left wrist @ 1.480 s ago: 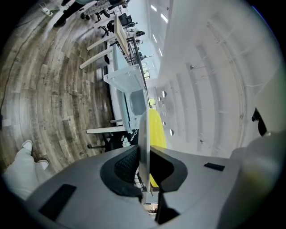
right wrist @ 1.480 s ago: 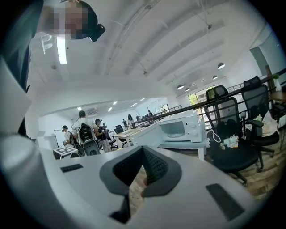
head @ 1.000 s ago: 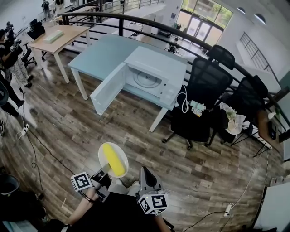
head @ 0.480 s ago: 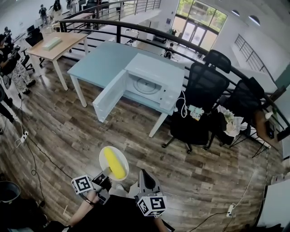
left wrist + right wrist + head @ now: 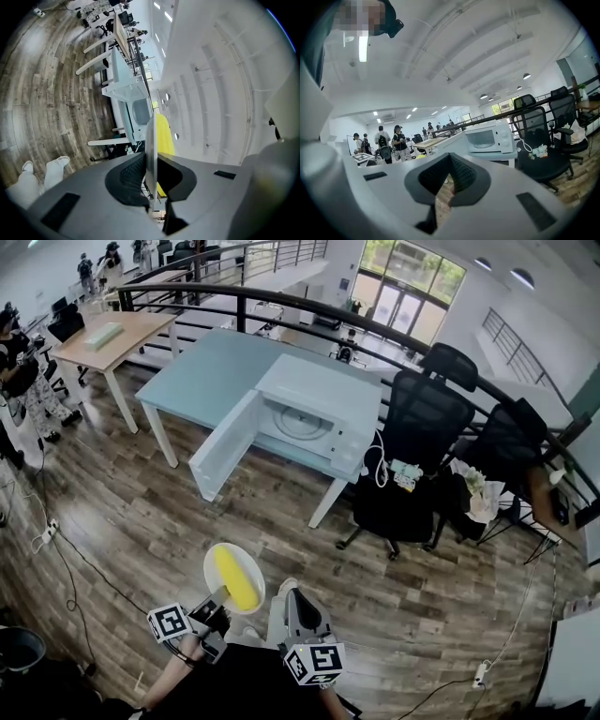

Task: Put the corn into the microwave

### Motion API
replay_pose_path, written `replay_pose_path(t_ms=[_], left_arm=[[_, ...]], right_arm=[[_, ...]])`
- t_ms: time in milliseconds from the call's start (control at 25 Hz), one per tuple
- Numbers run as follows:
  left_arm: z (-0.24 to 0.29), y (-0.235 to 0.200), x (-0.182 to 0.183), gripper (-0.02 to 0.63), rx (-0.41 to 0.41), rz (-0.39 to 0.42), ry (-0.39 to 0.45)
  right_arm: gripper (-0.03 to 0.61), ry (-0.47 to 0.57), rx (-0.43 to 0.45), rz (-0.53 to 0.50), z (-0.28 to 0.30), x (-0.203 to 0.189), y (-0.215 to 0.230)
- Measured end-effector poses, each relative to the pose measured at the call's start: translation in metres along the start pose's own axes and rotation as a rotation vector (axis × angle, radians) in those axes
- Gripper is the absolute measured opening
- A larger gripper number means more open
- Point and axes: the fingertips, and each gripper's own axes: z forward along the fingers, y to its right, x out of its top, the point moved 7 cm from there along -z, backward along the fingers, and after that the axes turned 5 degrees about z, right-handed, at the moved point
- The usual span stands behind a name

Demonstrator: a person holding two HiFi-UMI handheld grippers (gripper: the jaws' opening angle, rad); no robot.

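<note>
Holding a white plate [image 5: 212,565] by its near rim, my left gripper [image 5: 217,602] has its jaws narrow and pinched on the plate edge. The left gripper view shows the rim standing edge-on between the pads. The corn [image 5: 235,577] lies loose on this plate, low in the head view, just beyond the left gripper. My right gripper [image 5: 293,598] sits just beside it at 3 o'clock, jaws together and holding nothing.

The microwave [image 5: 320,407] stands on a pale blue table [image 5: 208,360], well apart from the plate at about 1 o'clock. Its door [image 5: 225,433] hangs open toward 7 o'clock and the cavity looks empty.

Step in hand, as I judge it: the approach carry.
- Hold the plate level, because nothing retains the cob and it can roll.
- Maintain the pinch on the rim. The load sits beyond the grip, so the plate will tend to droop.
- Steer in to the right of the open door and meet the cavity squarely.

The corn's long axis runs from 11 o'clock to 5 o'clock in the head view. Its far end points at 11 o'clock, slightly left of the microwave. I cannot tell which end tapers.
</note>
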Motion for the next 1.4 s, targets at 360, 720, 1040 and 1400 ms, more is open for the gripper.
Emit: replay_pose_path(t_ms=[360, 720, 1040, 1400], left_arm=[[0.02, -0.006, 0.019, 0.035, 0.011, 0.011, 0.013], [0.056, -0.019, 0.037, 0.035, 0.03, -0.027, 0.003], [0.091, -0.02, 0.053, 0.035, 0.04, -0.017, -0.019], [0.139, -0.01, 0.069, 0.035, 0.054, -0.012, -0.02]], right_arm=[[0.009, -0.031, 0.033, 0.012, 0.039, 0.001, 0.011], [0.009, -0.064, 0.021, 0.022, 0.076, 0.001, 0.035], [0.009, -0.075, 0.007, 0.026, 0.109, 0.013, 0.058], [0.009, -0.071, 0.01, 0.033, 0.139, 0.034, 0.09]])
